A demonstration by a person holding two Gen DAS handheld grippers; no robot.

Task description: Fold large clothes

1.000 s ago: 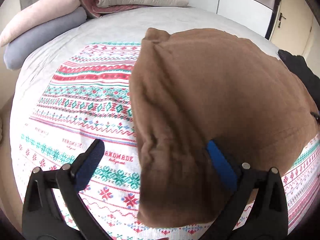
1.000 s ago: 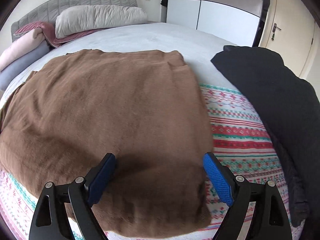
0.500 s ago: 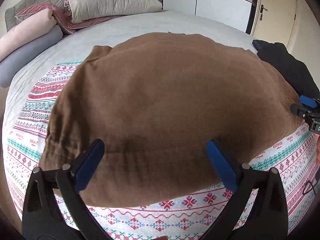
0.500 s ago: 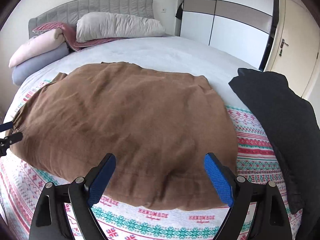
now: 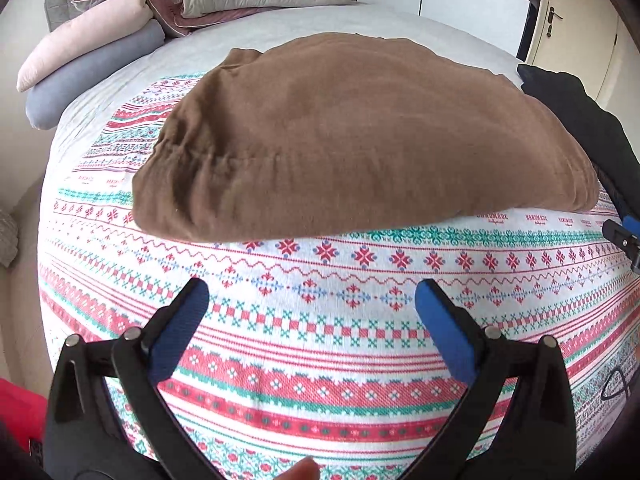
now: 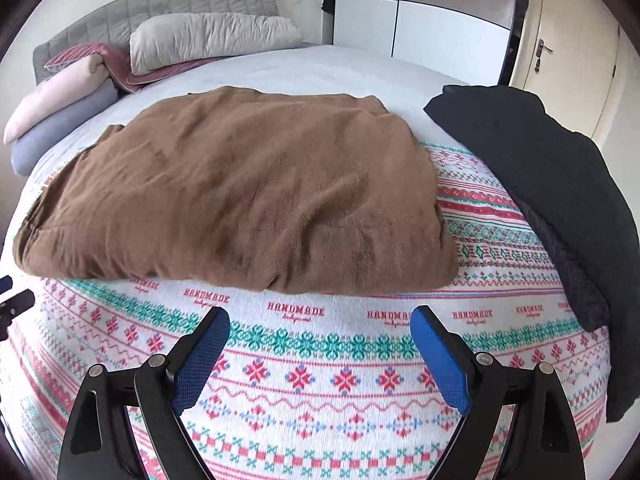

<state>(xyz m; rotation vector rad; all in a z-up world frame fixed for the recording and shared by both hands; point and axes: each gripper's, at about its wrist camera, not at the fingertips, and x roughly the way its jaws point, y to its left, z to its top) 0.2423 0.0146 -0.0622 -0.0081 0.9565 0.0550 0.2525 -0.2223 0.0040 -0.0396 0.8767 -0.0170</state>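
One brown garment (image 6: 240,196) lies folded on the bed (image 6: 320,360); one black garment (image 6: 540,184) at three o'clock. Two hand-held grippers (left (image 5: 312,320), right (image 6: 320,344)) gape apart, holding nothing.

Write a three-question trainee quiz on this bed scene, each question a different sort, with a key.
1. True or false: the left gripper is shut on the brown garment.
2. Multiple choice: the black garment lies A) on top of the brown garment, B) to its right in the right wrist view, C) on the pillows.
3. Fill in: the word printed repeatedly on the patterned blanket is ____.

Key: 1 false, both the left gripper and the right gripper are open and empty; 2 B; 3 HANDMADE.
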